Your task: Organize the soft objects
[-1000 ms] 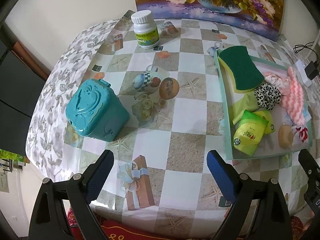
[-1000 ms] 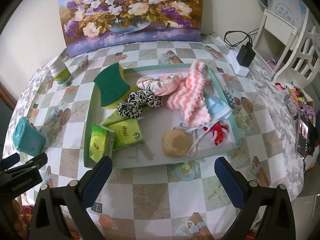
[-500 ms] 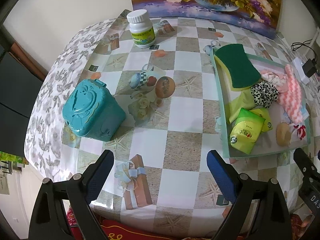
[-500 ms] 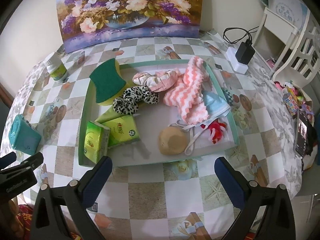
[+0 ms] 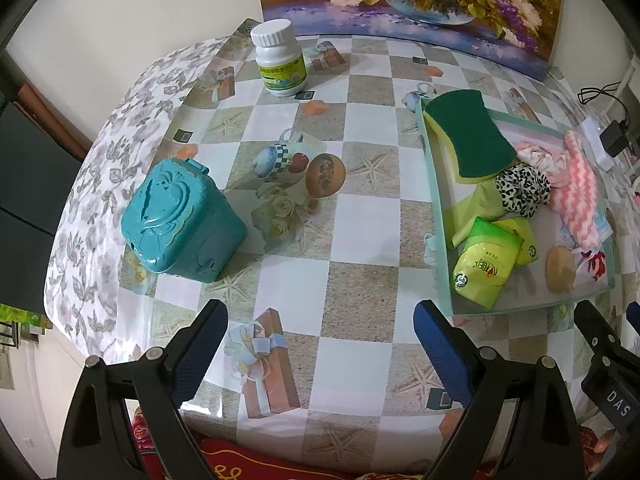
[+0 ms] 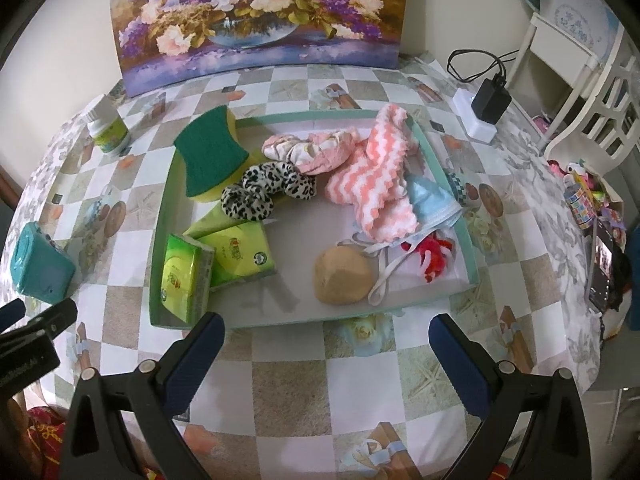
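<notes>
We have pulled both tongs, left gripper and right gripper, slightly back from the tray; both wide, empty, sorting seems finished.

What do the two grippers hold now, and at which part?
Nothing. The left gripper and the right gripper are both open above the table, with nothing between their fingers.
</notes>
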